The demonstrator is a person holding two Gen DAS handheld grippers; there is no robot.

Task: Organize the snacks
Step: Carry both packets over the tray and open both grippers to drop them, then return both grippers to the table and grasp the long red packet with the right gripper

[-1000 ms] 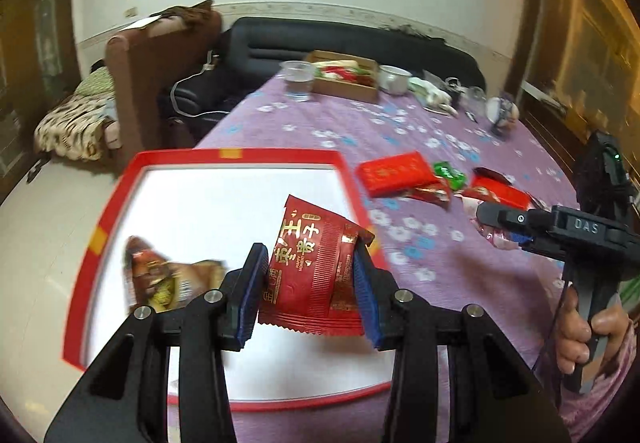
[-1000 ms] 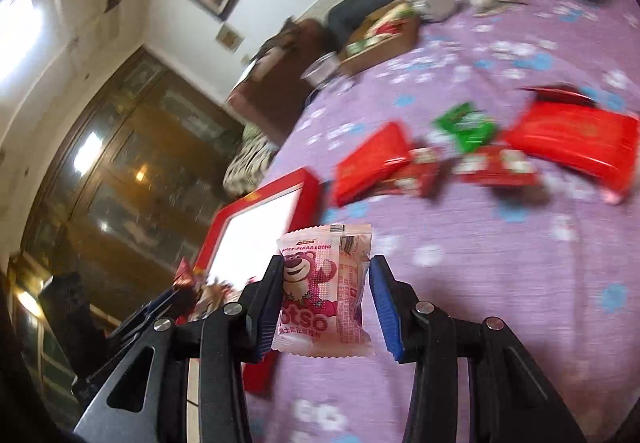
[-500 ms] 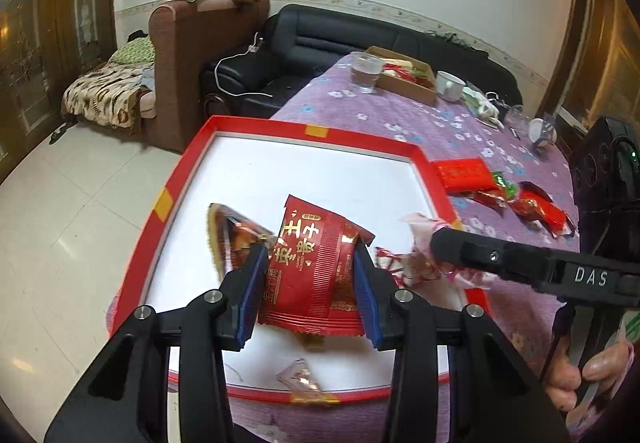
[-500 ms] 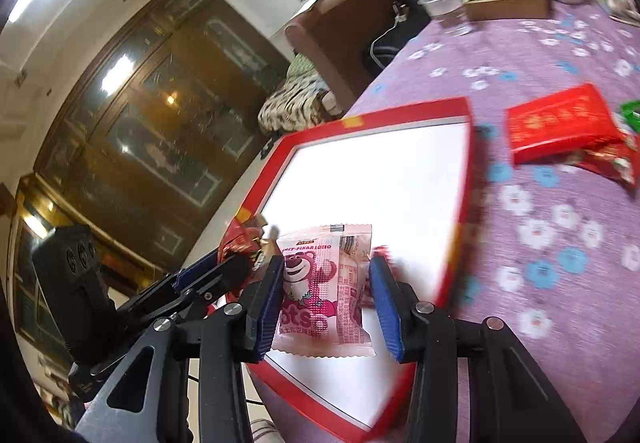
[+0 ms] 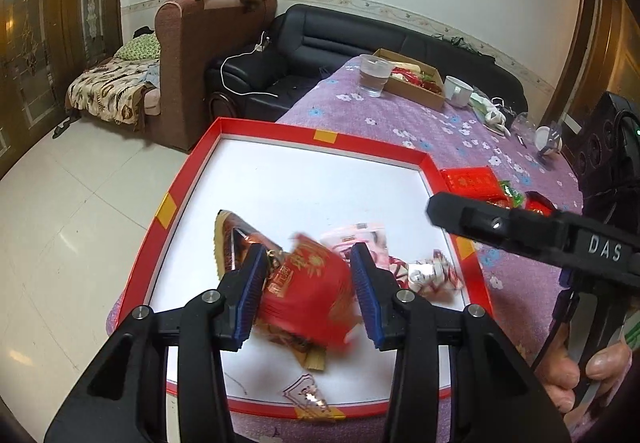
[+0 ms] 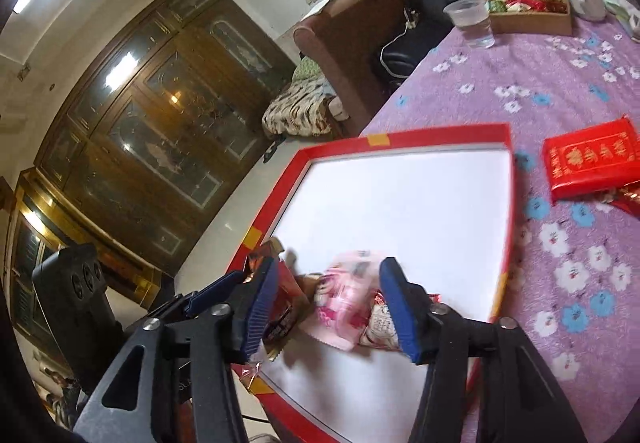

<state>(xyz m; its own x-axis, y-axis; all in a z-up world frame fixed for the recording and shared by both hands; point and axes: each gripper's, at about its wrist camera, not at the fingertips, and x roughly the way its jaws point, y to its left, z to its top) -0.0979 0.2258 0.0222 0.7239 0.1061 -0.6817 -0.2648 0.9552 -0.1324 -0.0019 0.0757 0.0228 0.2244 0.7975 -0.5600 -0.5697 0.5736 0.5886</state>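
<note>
While both grippers hover over the red-rimmed tray (image 5: 188,179), the left gripper (image 5: 308,287) has its jaws spread around a blurred red snack packet (image 5: 308,295). The right gripper (image 6: 332,307) is likewise spread, with the pink Lotso packet (image 6: 344,307) lying loose on the tray floor between its fingers.

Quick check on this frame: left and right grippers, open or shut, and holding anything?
Left gripper: open, the blurred red snack packet dropping free between its fingers.
Right gripper: open, the pink snack packet released over the red tray.
</note>
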